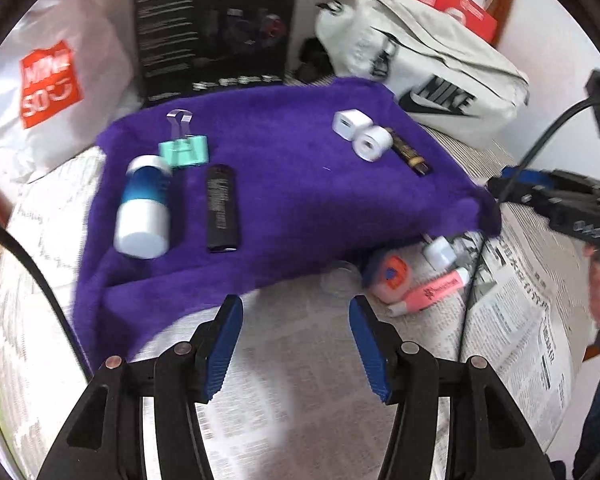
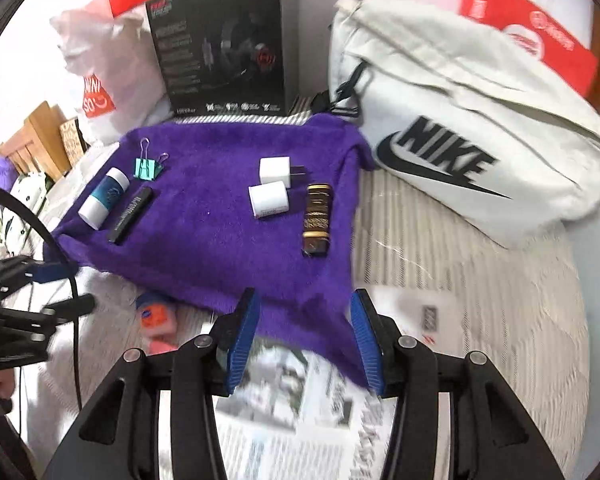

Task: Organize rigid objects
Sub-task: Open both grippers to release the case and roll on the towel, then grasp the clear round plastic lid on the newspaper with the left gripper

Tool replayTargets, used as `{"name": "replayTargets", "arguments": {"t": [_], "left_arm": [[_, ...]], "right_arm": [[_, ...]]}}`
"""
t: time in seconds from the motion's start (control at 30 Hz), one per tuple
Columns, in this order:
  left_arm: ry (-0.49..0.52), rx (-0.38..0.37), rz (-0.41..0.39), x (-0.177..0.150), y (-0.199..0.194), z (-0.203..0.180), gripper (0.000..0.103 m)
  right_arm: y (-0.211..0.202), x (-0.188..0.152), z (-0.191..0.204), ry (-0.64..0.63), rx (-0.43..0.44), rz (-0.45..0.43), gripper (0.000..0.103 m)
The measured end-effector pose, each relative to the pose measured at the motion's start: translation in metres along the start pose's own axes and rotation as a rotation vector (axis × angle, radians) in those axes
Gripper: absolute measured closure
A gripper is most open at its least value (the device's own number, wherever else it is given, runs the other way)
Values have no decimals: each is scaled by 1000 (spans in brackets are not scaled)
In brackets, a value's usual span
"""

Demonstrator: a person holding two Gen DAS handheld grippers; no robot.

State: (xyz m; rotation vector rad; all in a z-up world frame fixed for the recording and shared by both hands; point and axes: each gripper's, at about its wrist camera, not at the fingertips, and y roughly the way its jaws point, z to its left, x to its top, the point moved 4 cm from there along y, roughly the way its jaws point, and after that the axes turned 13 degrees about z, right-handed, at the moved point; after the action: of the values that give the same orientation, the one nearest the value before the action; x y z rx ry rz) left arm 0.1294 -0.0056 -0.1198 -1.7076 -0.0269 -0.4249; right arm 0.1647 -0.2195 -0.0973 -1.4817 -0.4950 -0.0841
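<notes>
A purple towel [image 1: 292,200] [image 2: 220,232] lies over a newspaper-covered surface [image 1: 300,380]. Its left side holds a white-and-blue bottle [image 1: 142,208] [image 2: 104,198], a teal binder clip [image 1: 184,148] [image 2: 146,168] and a black tube [image 1: 222,208] [image 2: 131,214]. Its right side holds two white chargers [image 1: 352,124] [image 1: 372,142] [image 2: 276,171] [image 2: 269,199] and a brown-gold tube [image 1: 410,152] [image 2: 317,218]. Off the towel lie an orange correction tape [image 1: 390,276] [image 2: 156,314], a third white charger [image 1: 440,250] and a pink highlighter [image 1: 432,290]. My left gripper [image 1: 296,304] [image 2: 72,288] hangs open above the newspaper. My right gripper [image 2: 304,296] [image 1: 500,188] is open above the towel's near corner.
A white Nike bag [image 1: 432,68] [image 2: 460,120] sits at the back right. A black box [image 1: 212,28] [image 2: 220,44] and a white shopping bag [image 1: 56,92] stand behind the towel, with red boxes [image 2: 528,36] beyond. Black cables [image 1: 472,280] [image 2: 76,340] trail over the paper.
</notes>
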Motion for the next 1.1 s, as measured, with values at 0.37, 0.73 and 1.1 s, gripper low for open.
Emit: {"name": "replayTargets", "arguments": {"t": [0.37, 0.73, 1.1], "left_arm": [[95, 39, 35, 9, 23, -23, 50], [82, 43, 45, 14, 26, -28, 77], [66, 79, 58, 17, 29, -33, 77]], "right_arm": [[-31, -42, -22, 82, 16, -34, 51], [-12, -55, -25, 101, 50, 12, 51], [-6, -58, -22, 88, 83, 26, 51]]}}
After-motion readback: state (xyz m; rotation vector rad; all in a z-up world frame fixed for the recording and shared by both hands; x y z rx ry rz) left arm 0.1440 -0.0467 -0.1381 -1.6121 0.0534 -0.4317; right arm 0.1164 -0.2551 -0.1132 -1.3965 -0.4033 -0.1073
